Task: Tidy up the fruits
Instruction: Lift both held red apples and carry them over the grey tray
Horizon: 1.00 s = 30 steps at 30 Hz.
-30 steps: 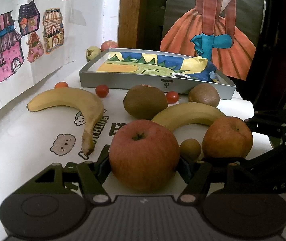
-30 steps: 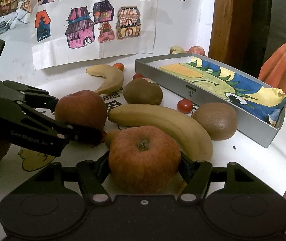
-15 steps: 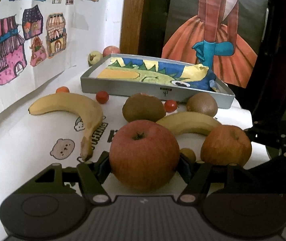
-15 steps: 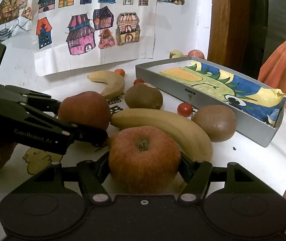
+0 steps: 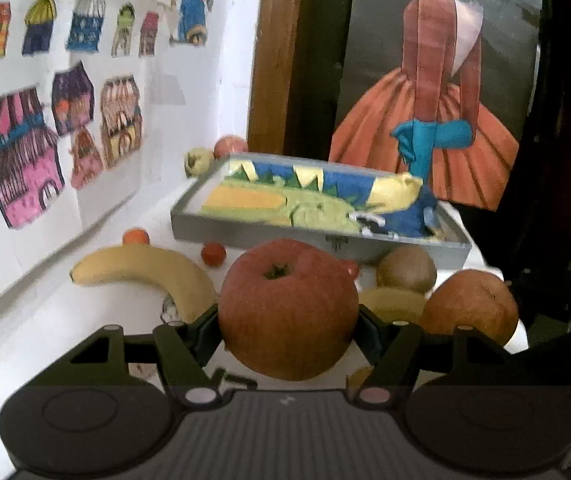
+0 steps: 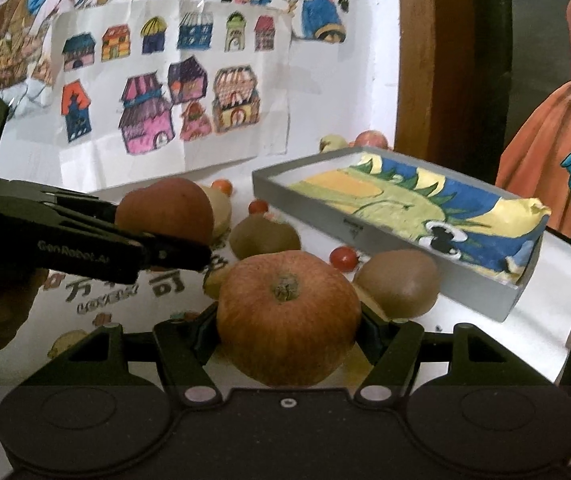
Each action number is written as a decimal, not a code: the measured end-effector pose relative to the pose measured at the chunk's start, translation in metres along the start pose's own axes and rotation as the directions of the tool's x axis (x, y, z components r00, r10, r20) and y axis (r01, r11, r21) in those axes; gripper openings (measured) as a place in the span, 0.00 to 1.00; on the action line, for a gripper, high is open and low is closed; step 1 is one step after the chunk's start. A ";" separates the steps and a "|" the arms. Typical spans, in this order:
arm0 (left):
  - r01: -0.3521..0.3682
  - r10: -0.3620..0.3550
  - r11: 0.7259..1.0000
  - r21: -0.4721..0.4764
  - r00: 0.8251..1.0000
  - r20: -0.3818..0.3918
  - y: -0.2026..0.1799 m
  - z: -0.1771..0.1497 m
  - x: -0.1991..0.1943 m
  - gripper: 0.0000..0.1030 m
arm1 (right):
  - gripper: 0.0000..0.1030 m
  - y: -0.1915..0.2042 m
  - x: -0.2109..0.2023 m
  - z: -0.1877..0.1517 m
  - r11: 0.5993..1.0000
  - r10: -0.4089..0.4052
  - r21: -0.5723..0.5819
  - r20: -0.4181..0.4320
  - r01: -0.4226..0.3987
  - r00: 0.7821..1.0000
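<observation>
Apples pinched in both grippers, above the fruit on the table.

Left gripper point(image 5: 288, 322) has its fingers point(image 5: 201, 328) pressed on the sides of a red apple point(image 5: 288, 308), stem up, filling the gap; its arm reads "GenRobot.AI" in the right view. Right gripper point(image 6: 288, 330) clamps a second apple point(image 6: 288, 316) the same way. Bananas point(image 5: 145, 276), kiwis point(image 6: 399, 284) and small tomatoes point(image 6: 343, 258) lie on the table point(image 6: 465, 316) before the grey tray point(image 6: 481, 300).
</observation>
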<state>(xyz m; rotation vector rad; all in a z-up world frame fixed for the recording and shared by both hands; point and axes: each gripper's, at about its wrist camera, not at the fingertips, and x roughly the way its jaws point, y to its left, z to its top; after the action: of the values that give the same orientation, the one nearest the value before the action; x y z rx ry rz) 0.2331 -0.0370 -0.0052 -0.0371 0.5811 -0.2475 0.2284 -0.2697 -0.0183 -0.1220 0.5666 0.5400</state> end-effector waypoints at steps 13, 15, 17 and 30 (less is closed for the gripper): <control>-0.058 0.058 0.998 -0.001 0.995 0.087 0.003 0.027 -0.066 0.70 | 0.67 0.007 -0.033 0.017 1.000 0.000 -0.019 0.063 0.001 0.998; -0.070 0.068 0.997 0.019 0.993 0.093 0.000 0.034 -0.078 0.70 | 0.67 0.011 -0.040 0.021 1.000 0.008 -0.028 0.071 -0.006 0.997; -0.076 0.072 0.996 0.035 0.992 0.101 -0.004 0.041 -0.091 0.70 | 0.67 0.016 -0.047 0.024 0.999 0.013 -0.043 0.081 -0.010 0.997; -0.059 0.055 0.998 0.026 0.988 0.145 -0.014 0.086 -0.094 0.70 | 0.67 0.009 -0.053 0.050 0.997 0.024 -0.076 0.116 -0.015 0.993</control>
<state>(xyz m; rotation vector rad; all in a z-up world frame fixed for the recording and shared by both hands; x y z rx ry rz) 0.2007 -0.0309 0.1187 -0.0089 0.4333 -0.1965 0.2102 -0.2726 0.0529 -0.1551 0.4337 0.5839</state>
